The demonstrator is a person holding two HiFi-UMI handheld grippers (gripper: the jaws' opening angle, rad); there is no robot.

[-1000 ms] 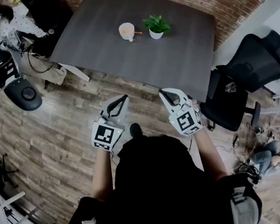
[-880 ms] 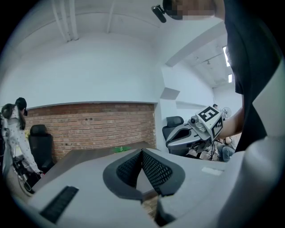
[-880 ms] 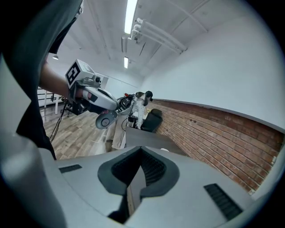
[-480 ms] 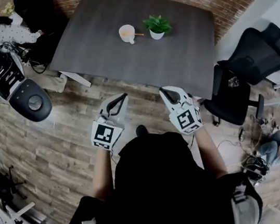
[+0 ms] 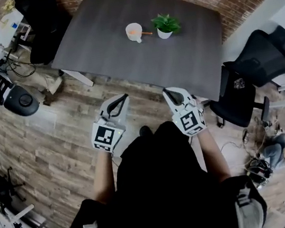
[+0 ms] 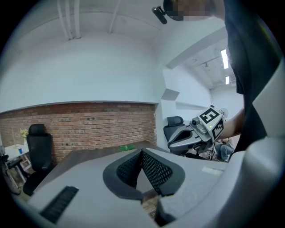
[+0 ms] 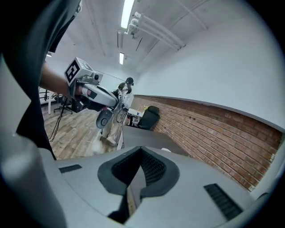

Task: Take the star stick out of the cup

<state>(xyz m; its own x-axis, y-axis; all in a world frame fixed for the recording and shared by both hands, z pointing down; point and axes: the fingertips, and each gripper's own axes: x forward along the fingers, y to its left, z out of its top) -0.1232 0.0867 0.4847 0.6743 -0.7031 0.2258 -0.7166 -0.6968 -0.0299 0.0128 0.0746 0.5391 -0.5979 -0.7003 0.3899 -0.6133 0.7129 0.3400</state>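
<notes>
- Dark grey table [image 5: 123, 60] lies ahead of both tools. The white cup [image 5: 133, 32] stands on it well beyond their tips, roughly on the line that runs out between the two.
- The stick [image 5: 145, 32] is in the cup. I see it only as a short orange piece leaning out over the rim toward the right tool's side, and the star end is too small for me to make out.
- A plant [image 5: 164, 25] in a white pot stands just beside the cup on that same side, near where the stick pokes out.
- The left tool [image 5: 121, 99] has its jaws together at the tips with nothing between them, and the right tool [image 5: 168, 91] is the same. Both are held over the wood floor [image 5: 54, 130], short of the table's near edge.
- I judge the step in hand to be the approach, since neither tool is anywhere near the cup.
- To do it well, I would lead with the right tool, because the stick leans its way, and part the jaws before they arrive.
- I would come down from above, clear of the plant's leaves, and close on the stick above the rim.
- Then I would draw it out along its own lean so the light cup does not tip or drag. The left tool could steady the cup from its far side.
- The only print I can find is the black-and-white square patterns on the marker cubes [image 5: 106, 137], which carry no words. I can read no brand or label on the cup or the pot.
</notes>
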